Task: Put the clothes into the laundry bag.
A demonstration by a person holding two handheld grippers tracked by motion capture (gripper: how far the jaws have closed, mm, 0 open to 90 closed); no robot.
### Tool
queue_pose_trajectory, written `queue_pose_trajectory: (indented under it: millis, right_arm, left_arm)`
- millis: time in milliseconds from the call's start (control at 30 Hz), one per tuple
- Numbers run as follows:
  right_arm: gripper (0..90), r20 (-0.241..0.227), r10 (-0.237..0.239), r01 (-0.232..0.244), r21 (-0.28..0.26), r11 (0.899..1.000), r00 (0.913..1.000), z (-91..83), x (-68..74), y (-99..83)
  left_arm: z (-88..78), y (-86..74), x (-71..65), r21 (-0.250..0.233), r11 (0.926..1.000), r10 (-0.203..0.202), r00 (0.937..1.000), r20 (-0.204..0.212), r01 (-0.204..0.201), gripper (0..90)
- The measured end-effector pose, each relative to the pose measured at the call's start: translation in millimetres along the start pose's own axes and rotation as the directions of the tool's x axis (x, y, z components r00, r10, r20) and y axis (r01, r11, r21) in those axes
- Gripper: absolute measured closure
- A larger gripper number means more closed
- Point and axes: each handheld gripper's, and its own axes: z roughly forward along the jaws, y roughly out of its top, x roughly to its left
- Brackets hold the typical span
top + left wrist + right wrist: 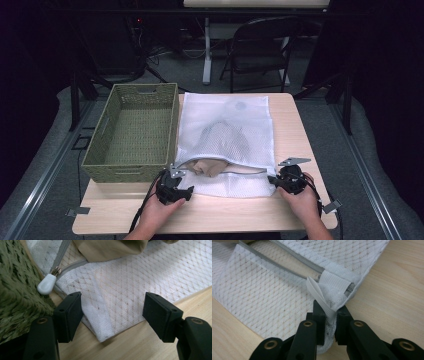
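Here the mesh bag [225,130] holds tan clothing [210,166]; right claw [329,315] pinches its corner, left claw [112,310] gapes.

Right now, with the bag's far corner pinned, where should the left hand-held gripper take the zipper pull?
Grip the white teardrop tab of the zipper pull, probably across its flat faces. It lies flat at the mesh bag's zipper end beside the basket, so approach from the bag side.

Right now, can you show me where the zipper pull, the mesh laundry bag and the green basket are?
zipper pull [46,284]: left gripper view, on its white plastic tab.
mesh laundry bag [227,112]: high view, on the white mesh above the clothes inside.
green basket [141,172]: high view, on its near woven wall.
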Motion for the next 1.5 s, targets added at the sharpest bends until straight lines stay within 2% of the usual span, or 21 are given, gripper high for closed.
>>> queue_pose_trajectory:
  millis: [67, 400, 700, 967, 1167, 1400, 1500]
  right_arm:
    - [81.5, -0.002, -0.003, 0.003, 0.003, 1.000, 1.0000, 0.1, 0.1, 0.1]
    - [81.4, -0.006, -0.011, 0.011, 0.008, 1.000, 0.9999, 2.2, 1.6, 0.0]
    - [81.8, 0.002, -0.024, 0.024, 0.013, 1.000, 0.9997, 4.8, 5.2, 0.8]
    - [82.0, 0.012, -0.038, 0.037, 0.016, 0.999, 0.9992, 5.0, 7.9, 1.2]
    - [82.3, 0.026, -0.040, 0.039, 0.001, 0.999, 0.9989, 3.9, 8.8, 1.3]
    - [82.9, 0.035, -0.060, 0.060, 0.020, 0.998, 0.9976, 3.7, 10.6, 2.5]
    - [83.8, 0.049, -0.090, 0.088, 0.039, 0.995, 0.9948, 3.2, 12.6, 2.9]
  left_arm:
    - [-0.5, 0.2, 0.2, -0.001, 1.0000, 0.002, 1.0000, -0.002, -0.002, 34.2]
    - [0.1, 2.0, -0.4, -0.023, 0.9996, 0.016, 0.9998, 0.009, -0.016, 58.2]
    - [2.3, 7.9, -1.7, -0.009, 0.9991, 0.043, 0.9987, 0.028, -0.042, 75.1]
    - [3.8, 10.0, -1.7, -0.008, 0.9978, 0.065, 0.9973, 0.034, -0.065, 84.1]
    - [4.3, 11.2, -2.0, -0.005, 0.9977, 0.067, 0.9971, 0.037, -0.067, 85.3]
    - [4.5, 13.4, -2.2, 0.009, 0.9978, 0.065, 0.9971, 0.039, -0.066, 85.9]
    - [4.9, 16.2, -2.0, 0.026, 0.9976, 0.064, 0.9971, 0.042, -0.065, 86.3]
